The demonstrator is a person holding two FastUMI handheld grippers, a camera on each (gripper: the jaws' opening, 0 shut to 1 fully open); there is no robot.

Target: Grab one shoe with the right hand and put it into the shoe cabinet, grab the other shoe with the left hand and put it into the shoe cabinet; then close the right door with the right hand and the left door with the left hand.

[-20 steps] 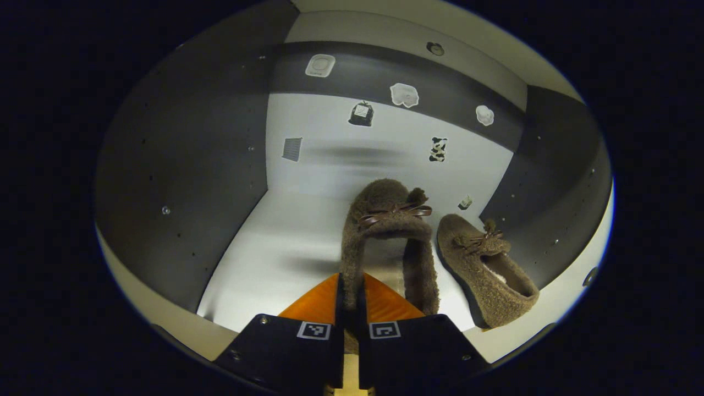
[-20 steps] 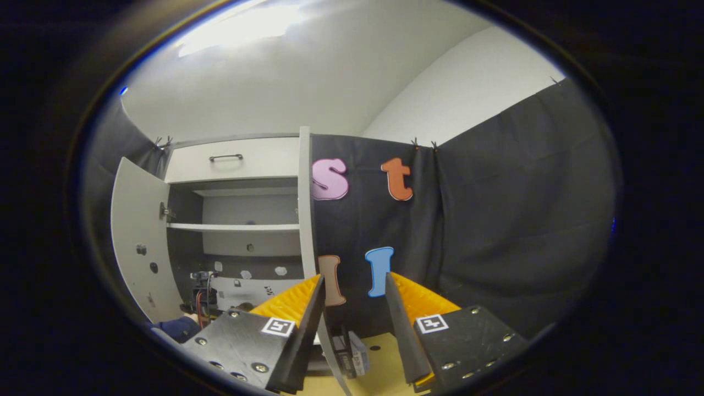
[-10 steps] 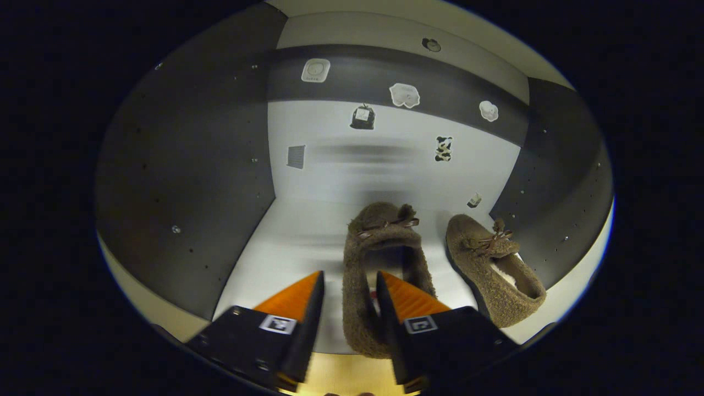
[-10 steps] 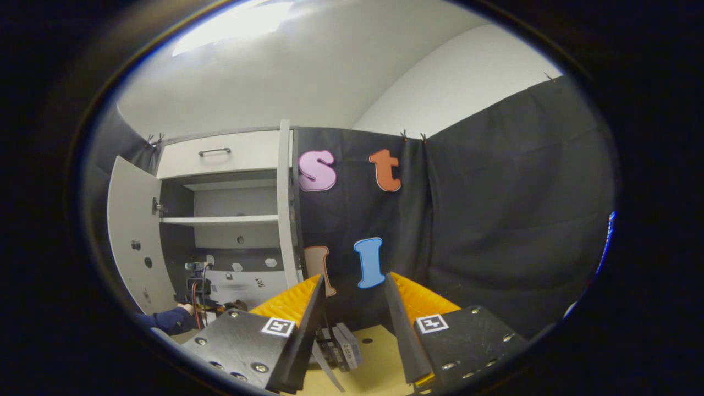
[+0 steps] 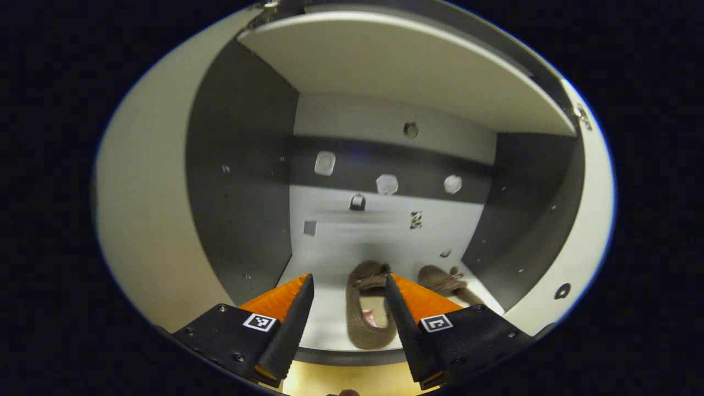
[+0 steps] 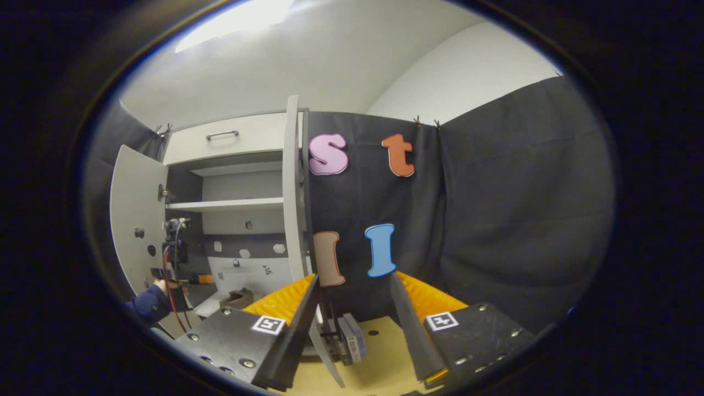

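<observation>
Both shoes (image 5: 369,313) in the cabinet (image 5: 236,181) — each hand-held gripper (image 5: 347,316) gapes wide, empty.

No legible text — stickers (image 5: 386,184) (cabinet's back wall) seemingly too blurred.

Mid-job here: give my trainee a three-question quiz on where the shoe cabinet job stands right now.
1. True or false: the left gripper is shut on a shoe.
2. How many shoes lie on the cabinet floor?
A. none
B. one
C. two
3. Fill in: both cabinet doors stand ____.

Key
1. False. Its jaws are spread, with the near shoe lying beyond them, untouched.
2. C. The second shoe lies to the right of the first in the left gripper view.
3. Open. The right gripper view shows the left door and right door swung out; the right gripper is open and holds nothing.
</observation>
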